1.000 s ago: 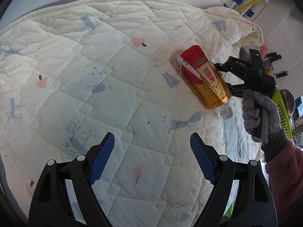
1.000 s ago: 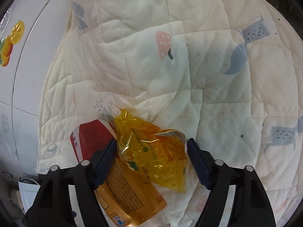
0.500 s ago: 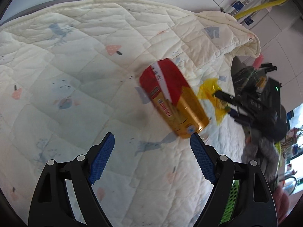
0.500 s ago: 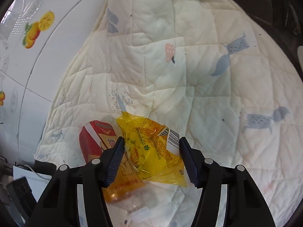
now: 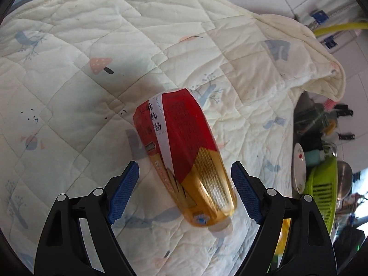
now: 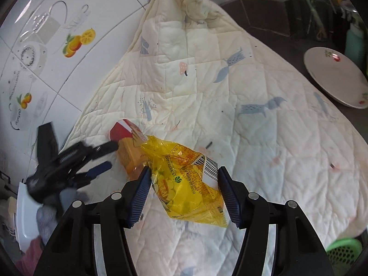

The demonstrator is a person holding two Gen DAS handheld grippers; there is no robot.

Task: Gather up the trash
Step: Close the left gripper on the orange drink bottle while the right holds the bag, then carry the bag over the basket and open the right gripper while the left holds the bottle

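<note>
Since the earlier frames we had swung our left gripper [image 5: 185,192] in over the bottle [image 5: 184,158], which had sat well off to the side and now lay between its wide-open jaws, touched by neither blue pad. Our right gripper [image 6: 184,195] had lifted meanwhile, its jaws narrowed onto the yellow wrapper [image 6: 186,184] and carrying it clear of the quilt [image 6: 253,138]. That bottle lay on its side on the quilt, red end pointing away from us and the clear neck toward us, slanting across the line of the jaws rather than square to them. From the right wrist view it sat just behind the wrapper, with the left gripper blurred at its far side. We judged the main risk to be the bottle rolling or squirting out when the jaws closed, since it was round, smooth and askew, and the soft quilt gave little to brace against. A pad could also snag a fold of quilt and drag it. The wrapper was thin and crinkly and seemed held only by its bulk, so a quick swing might have let it slip. A white plate [image 6: 333,80] and a green basket [image 6: 345,253] lay beyond the quilt's edge; whether the basket was meant for the trash we could not tell.
</note>
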